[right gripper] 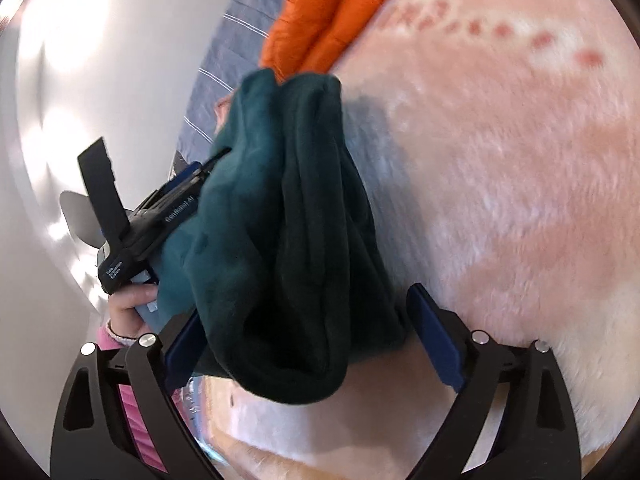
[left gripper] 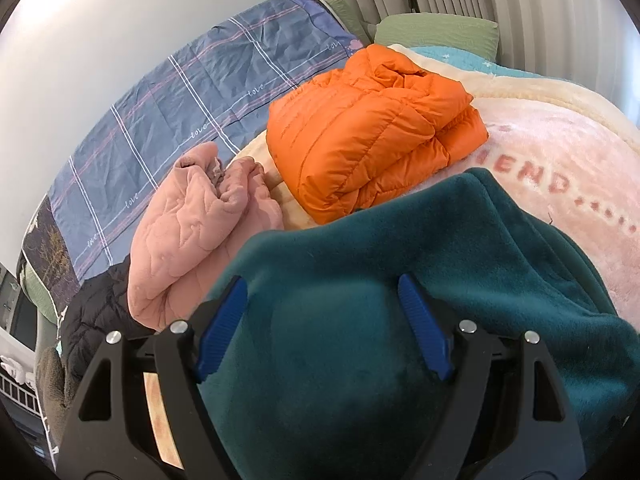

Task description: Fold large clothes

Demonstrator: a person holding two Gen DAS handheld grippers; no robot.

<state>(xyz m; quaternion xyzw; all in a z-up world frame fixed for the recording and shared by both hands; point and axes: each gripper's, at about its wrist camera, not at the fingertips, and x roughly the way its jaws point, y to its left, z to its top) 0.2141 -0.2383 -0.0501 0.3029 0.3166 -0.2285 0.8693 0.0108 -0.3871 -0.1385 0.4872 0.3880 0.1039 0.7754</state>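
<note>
The green fleece (left gripper: 360, 280) bulges between the spread fingers of both the left gripper (left gripper: 322, 324) and the right gripper (right gripper: 308, 336), neither clamping it.

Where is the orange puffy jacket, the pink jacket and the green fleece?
orange puffy jacket (left gripper: 372, 128), left wrist view, quilted top.
pink jacket (left gripper: 192, 232), left wrist view, middle.
green fleece (right gripper: 280, 208), right wrist view, bunched folds.

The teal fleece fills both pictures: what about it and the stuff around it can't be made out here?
- Teal fleece: its garment type; bunched, cut off by the left wrist view's bottom edge.
- Pink blanket lettering: motion-blurred in the right wrist view.
- Orange jacket: mostly hidden by fleece in the right wrist view.
- Black garment: behind pink quilted garment.
</note>
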